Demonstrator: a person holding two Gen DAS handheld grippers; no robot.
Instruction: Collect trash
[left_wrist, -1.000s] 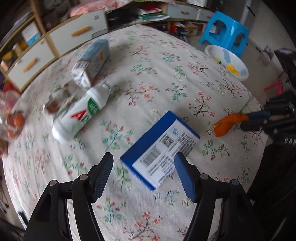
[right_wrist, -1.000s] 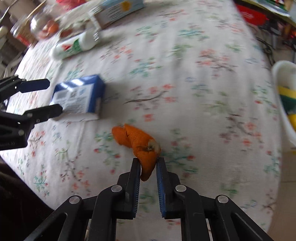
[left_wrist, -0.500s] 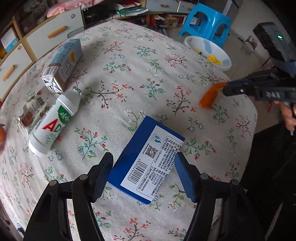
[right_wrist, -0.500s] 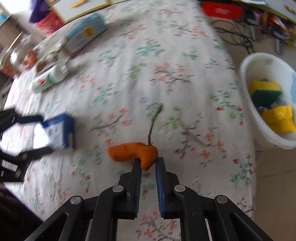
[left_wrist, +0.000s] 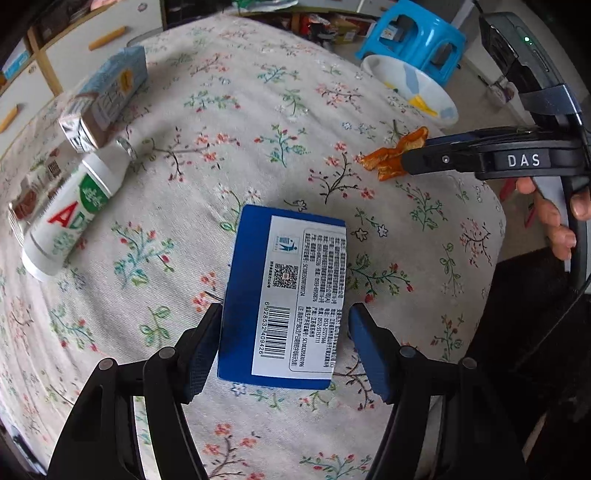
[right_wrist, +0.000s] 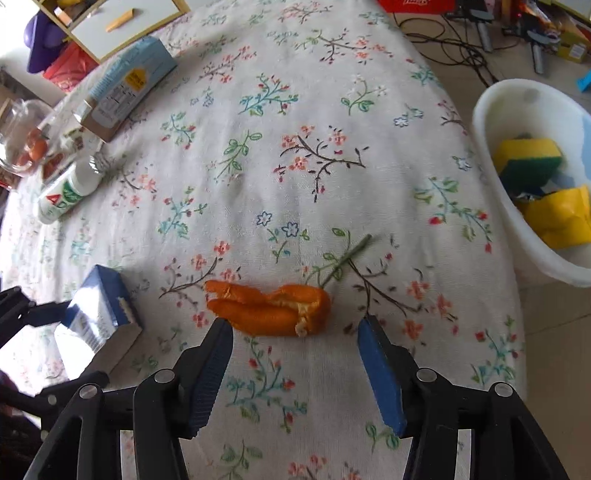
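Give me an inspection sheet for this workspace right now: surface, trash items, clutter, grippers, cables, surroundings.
Surface: round table under a floral tablecloth.
Job's things: orange peel between the open fingers of the right gripper; whether it rests on the cloth is unclear. Blue carton with white barcode label flat between the open fingers of the left gripper. White plastic bottle with red and green print on its side; pale blue carton lying beside it.
Clutter: clear glass jar at the table's edge.
Grippers: both open, neither clamped on anything.
Cables: black cords on the floor.
Surroundings: white bin holding yellow and green sponges; blue plastic stool.
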